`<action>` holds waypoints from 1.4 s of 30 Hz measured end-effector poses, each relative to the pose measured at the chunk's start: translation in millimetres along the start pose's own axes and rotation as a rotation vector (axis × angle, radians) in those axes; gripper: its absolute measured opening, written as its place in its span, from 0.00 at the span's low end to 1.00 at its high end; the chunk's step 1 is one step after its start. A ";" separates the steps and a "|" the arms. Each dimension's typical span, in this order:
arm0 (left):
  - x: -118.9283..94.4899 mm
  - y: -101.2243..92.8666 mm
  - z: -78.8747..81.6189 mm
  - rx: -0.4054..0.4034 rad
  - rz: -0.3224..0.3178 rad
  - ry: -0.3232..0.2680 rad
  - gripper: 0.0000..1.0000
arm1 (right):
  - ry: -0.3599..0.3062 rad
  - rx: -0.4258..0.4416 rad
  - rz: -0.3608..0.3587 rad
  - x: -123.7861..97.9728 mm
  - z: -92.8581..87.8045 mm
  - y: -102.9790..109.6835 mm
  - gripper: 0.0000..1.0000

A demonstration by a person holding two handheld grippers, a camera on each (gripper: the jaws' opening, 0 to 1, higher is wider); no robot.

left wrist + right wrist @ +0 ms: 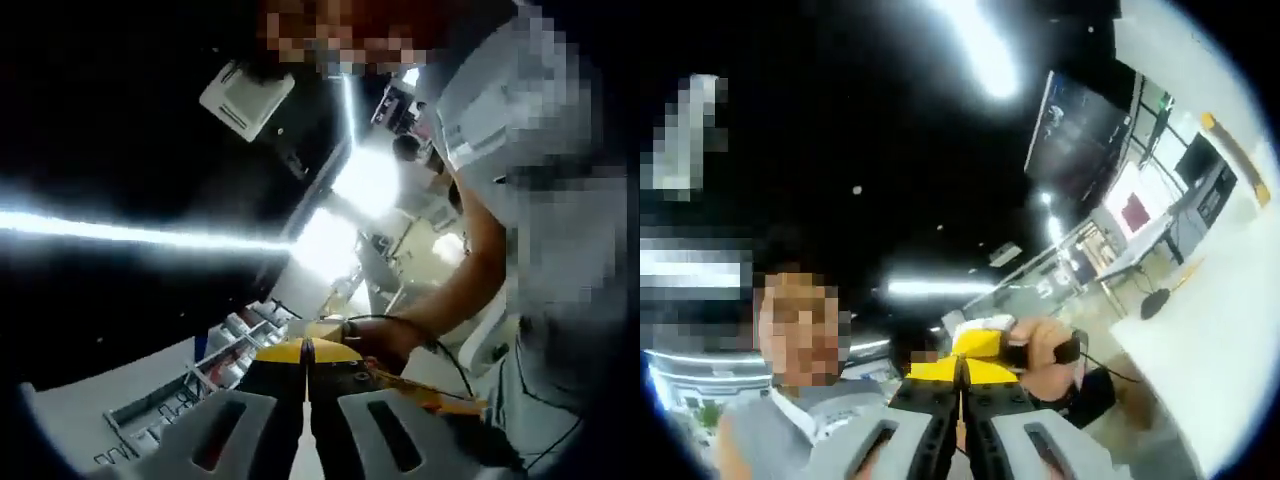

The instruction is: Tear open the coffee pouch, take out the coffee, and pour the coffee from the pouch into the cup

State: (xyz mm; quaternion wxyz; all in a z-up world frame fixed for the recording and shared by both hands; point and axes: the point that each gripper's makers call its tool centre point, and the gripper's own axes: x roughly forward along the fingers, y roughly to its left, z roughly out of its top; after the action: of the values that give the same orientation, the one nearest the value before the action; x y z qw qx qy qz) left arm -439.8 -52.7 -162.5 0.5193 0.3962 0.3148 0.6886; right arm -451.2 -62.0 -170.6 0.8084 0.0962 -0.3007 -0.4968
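In the left gripper view, the left claw (306,385) is pinched narrow on the yellow coffee pouch (300,352), held up in the air; its long axis cannot be told. A hand (385,345) grips beyond it.

In the right gripper view, the right claw (962,400) clamps the pouch (965,368), its upper edge running sideways, with a hand (1045,355) just beside.

Ceiling strip light (140,236), white table (1220,350), dark screen (1075,120).
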 end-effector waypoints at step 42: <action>11.6 53.0 -103.4 -0.778 0.476 0.242 0.01 | 0.065 -1.334 -1.219 -49.6 59.1 -62.5 0.01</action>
State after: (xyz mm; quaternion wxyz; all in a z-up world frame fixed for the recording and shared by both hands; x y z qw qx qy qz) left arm -556.4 -57.7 -165.6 0.4166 0.1503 -0.0079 0.8966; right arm -548.3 -41.3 -171.1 0.3012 -0.2357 0.1759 -0.9071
